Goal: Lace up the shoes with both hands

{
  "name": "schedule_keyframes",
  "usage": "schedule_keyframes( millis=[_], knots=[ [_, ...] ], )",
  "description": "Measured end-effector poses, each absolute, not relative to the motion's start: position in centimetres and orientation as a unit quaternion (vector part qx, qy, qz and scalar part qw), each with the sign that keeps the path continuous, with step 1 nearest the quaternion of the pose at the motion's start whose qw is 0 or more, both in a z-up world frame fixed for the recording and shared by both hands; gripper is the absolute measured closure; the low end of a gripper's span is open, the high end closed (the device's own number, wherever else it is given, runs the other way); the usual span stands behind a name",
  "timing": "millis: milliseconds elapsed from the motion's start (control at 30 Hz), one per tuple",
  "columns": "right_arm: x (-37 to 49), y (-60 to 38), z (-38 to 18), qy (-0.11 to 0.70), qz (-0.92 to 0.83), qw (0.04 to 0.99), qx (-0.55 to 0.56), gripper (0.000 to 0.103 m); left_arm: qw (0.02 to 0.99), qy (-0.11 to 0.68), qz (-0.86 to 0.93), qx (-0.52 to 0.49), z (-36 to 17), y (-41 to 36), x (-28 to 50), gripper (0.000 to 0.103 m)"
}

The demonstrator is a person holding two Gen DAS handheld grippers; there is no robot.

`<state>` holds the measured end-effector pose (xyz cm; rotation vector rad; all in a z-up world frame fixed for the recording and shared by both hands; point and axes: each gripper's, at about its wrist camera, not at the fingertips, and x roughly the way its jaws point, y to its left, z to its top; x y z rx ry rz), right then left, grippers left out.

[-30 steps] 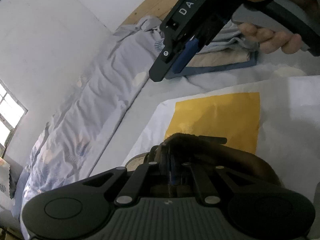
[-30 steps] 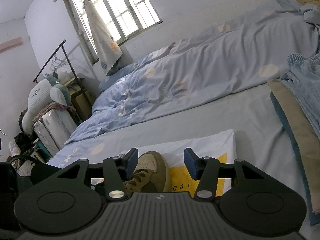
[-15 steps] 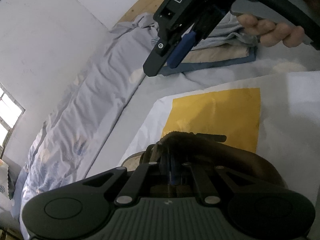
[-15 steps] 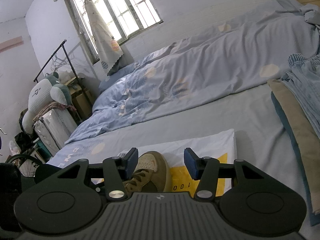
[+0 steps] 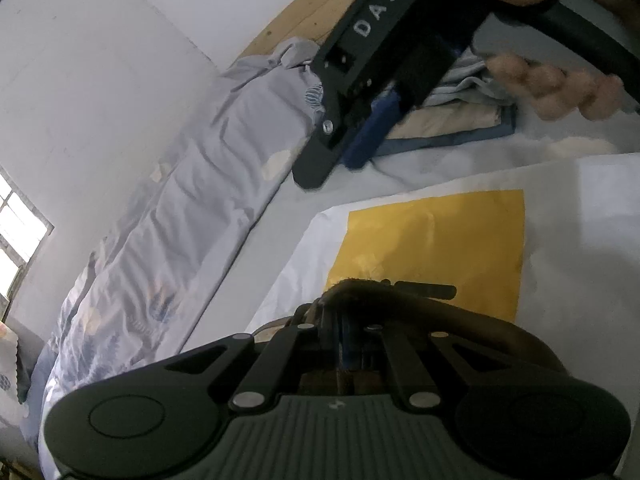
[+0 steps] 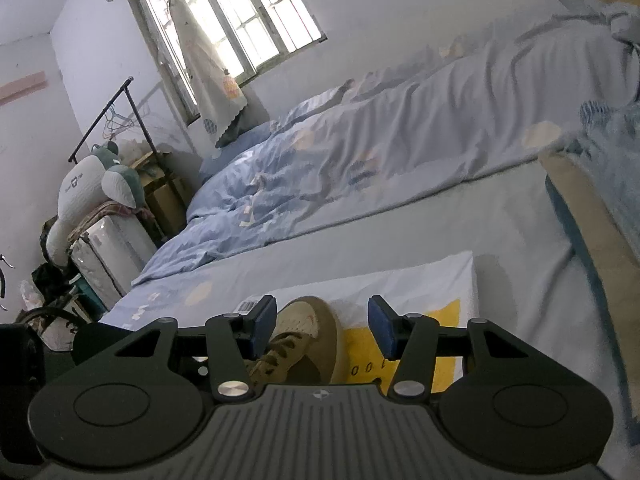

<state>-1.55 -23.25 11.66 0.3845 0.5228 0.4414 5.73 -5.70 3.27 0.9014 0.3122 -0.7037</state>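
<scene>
A tan suede shoe [image 6: 308, 332] with brown laces lies on a white and yellow sheet [image 6: 400, 280] on the bed. In the left wrist view the shoe [image 5: 460, 320] looks dark and sits right at my left gripper [image 5: 346, 344], whose fingers are pressed together at the shoe's collar; what they pinch is hidden. My right gripper [image 6: 322, 324] is open, above the shoe's toe, empty. In the left wrist view it hangs high over the sheet [image 5: 360, 132], held by a hand.
A rumpled blue quilt [image 6: 360, 152] runs along the wall side of the bed. Folded clothes [image 6: 600, 208] lie at the right. A wooden headboard [image 5: 304, 12] stands behind. A plush toy [image 6: 96, 184], suitcase and clothes rack stand past the bed's foot.
The right gripper has shifted a little over the sheet, first left, then back right and closer. The left gripper and shoe have stayed put.
</scene>
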Motion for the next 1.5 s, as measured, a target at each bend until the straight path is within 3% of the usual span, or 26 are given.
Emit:
schedule_keyframes(
  millis=[200, 300, 467, 900, 1200, 1500],
  knots=[
    [-0.6, -22.9, 8.6, 0.306, 0.217, 0.873, 0.311, 0.052, 0.833, 0.148, -0.329, 0.420, 3.6, -5.3, 4.0, 0.101],
    [0.0, -22.9, 6.9, 0.331, 0.203, 0.848, 0.361, 0.072, 0.835, 0.149, -0.328, 0.416, 3.8, -5.1, 3.8, 0.101],
    [0.7, -22.9, 5.5, 0.337, 0.195, 0.827, 0.406, 0.072, 0.836, 0.151, -0.328, 0.413, 4.1, -4.8, 3.5, 0.101],
    [1.3, -21.8, 4.3, 0.326, 0.178, 0.812, 0.451, 0.082, 0.843, 0.156, -0.321, 0.403, 4.4, -4.1, 0.7, 0.101],
    [0.7, -21.0, 4.1, 0.305, 0.168, 0.811, 0.471, 0.102, 0.850, 0.165, -0.308, 0.395, 4.5, -4.4, 0.6, 0.100],
    [0.5, -21.2, 5.2, 0.293, 0.153, 0.834, 0.442, 0.103, 0.861, 0.173, -0.286, 0.383, 5.0, -4.2, -0.2, 0.096]
  ],
)
